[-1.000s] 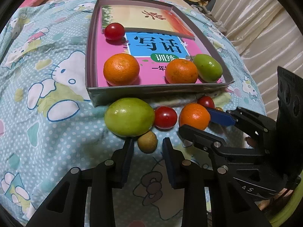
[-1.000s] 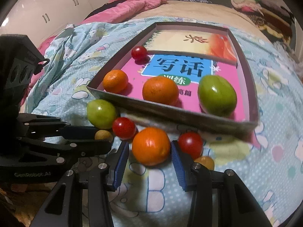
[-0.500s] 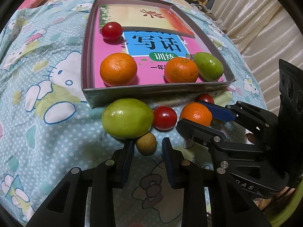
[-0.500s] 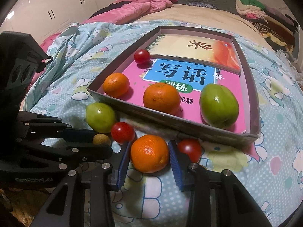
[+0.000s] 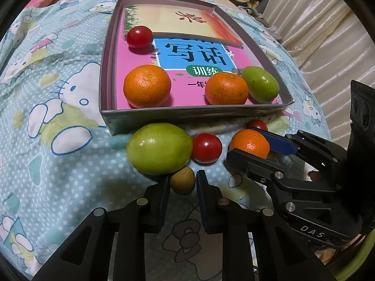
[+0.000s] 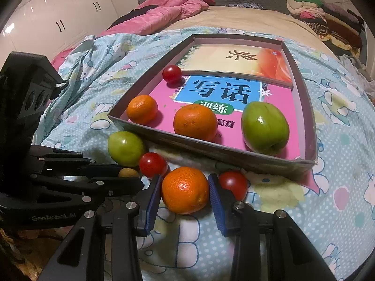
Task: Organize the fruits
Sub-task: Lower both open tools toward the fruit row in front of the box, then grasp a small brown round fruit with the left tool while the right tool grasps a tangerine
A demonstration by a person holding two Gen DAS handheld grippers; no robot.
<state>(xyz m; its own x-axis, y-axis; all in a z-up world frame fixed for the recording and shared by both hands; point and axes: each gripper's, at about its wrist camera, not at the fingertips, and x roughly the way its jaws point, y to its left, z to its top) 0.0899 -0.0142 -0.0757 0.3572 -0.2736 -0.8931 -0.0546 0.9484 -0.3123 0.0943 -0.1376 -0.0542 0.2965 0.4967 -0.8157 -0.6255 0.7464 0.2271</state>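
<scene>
Blue cartoon-print bedding (image 5: 58,164) lies under both your tools, and nearest you the left gripper (image 5: 182,182) has just closed its pads onto the small brown fruit (image 5: 182,179), which touches the big green fruit (image 5: 159,148). Beside it your right gripper (image 6: 185,190) clamps the loose orange (image 6: 185,189), cherry tomatoes (image 6: 153,164) sitting to either side. Farther back, the shallow box (image 6: 211,151) holds two oranges (image 6: 195,123), a green fruit (image 6: 264,127) and a tomato (image 6: 172,74) on pink booklets (image 6: 276,98).
</scene>
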